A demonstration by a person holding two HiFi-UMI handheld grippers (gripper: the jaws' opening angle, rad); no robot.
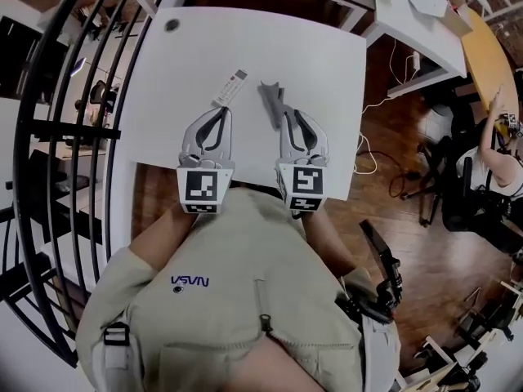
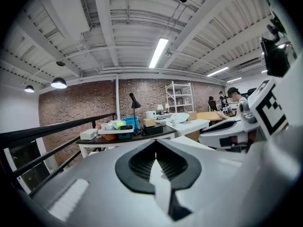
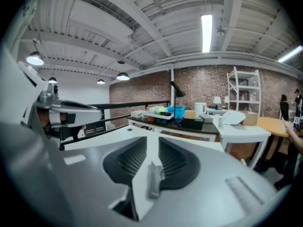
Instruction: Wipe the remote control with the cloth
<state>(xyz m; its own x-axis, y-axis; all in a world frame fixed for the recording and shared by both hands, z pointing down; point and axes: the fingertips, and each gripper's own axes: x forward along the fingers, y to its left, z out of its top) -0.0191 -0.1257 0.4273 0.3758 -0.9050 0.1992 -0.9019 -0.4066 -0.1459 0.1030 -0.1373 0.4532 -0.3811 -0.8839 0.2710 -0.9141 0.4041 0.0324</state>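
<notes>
Remote [image 1: 230,86], white with a red button at its far end, lies slantwise on the white table [image 1: 327,80]. Only the head view shows it. In both gripper views the gripper's own grey body fills the lower half and covers the spot where it lies.

Its near end sits just ahead of the left gripper [image 2: 155,142], a little to the right of the tips. Whether the tips touch it cannot be told from above. That gripper's jaws are closed tip to tip with nothing between them.

Cloth [image 1: 271,98], a narrow crumpled grey strip, lies just right of the remote and apart from it. Its near end runs under the tips of the right gripper [image 3: 152,138], so from above that end is cut off. The right gripper view shows the jaws a narrow way apart. The grey strip lies in the gap with bare white table on either side, and the pads do not press on it.

The two grippers lie side by side at the table's near edge, pointing away from the person. The hands are hidden behind the marker cubes [image 1: 204,188].
</notes>
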